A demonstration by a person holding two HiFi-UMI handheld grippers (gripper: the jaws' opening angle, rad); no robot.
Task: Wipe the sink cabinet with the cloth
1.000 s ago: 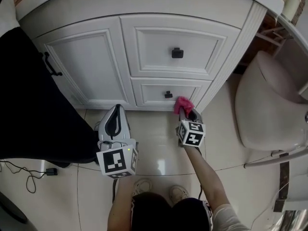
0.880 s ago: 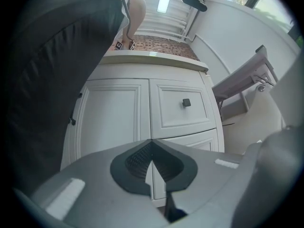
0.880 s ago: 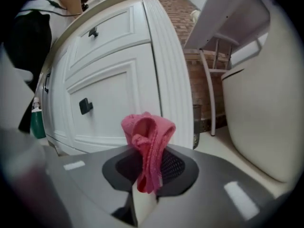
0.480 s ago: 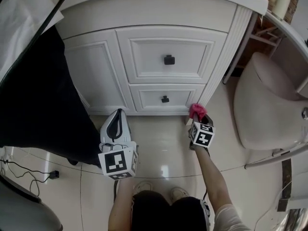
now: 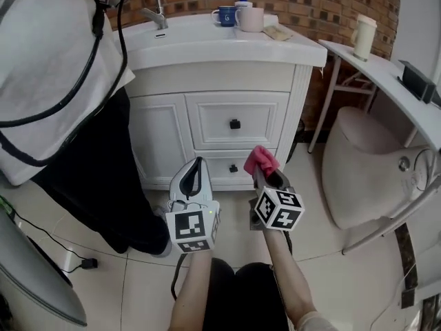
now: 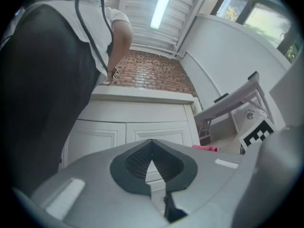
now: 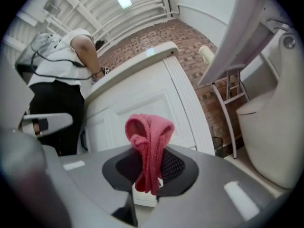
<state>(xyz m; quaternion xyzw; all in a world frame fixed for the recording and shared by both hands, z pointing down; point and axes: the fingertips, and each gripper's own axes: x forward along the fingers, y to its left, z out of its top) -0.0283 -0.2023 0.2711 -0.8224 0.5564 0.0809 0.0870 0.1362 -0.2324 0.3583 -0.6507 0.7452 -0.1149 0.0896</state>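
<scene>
The floor (image 5: 331, 274) is pale glossy tile, and a brick wall (image 5: 324, 5) runs behind the white sink cabinet (image 5: 207, 126). A faucet (image 5: 153, 9), a blue mug (image 5: 224, 15) and a white cup (image 5: 251, 19) stand on its top. To the right are a toilet (image 5: 365, 164) and a slanting white shelf (image 5: 386, 81).

A standing person (image 5: 55, 102) in a white top and black trousers blocks the cabinet's left door. A cable (image 5: 48, 243) trails on the floor nearby.

The right gripper (image 5: 265, 178) pinches the pink cloth (image 5: 260, 158) between its closed jaws, in front of the lower drawer (image 5: 224, 165). Whether the cloth touches the drawer I cannot tell. The left gripper (image 5: 196, 167) is just beside it, jaws together on nothing.
</scene>
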